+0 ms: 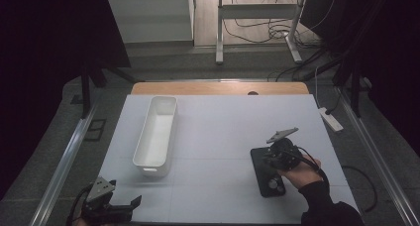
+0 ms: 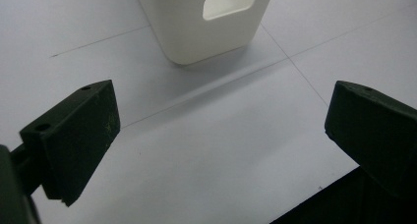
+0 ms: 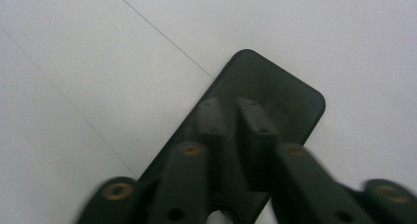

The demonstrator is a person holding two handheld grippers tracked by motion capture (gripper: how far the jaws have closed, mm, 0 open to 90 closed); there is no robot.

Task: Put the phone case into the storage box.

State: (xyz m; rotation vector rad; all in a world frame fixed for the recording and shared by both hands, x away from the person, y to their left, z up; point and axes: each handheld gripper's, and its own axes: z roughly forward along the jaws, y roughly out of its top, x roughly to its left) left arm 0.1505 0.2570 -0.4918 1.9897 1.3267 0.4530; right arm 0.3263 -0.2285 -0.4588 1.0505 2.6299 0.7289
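The flat black case [image 1: 266, 174] lies on the right side of the white table [image 1: 223, 132]. Its long side runs from the near edge toward the far edge, leaning a little left. The right gripper [image 3: 235, 117] is over it with jaws almost together; I cannot tell if they pinch it. The left gripper [image 2: 221, 130] has wide jaws near the white bin [image 1: 156, 137].

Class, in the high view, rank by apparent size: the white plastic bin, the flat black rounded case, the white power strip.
1. White plastic bin
2. Flat black rounded case, partly covered by the right gripper
3. White power strip, farther away, so less sure
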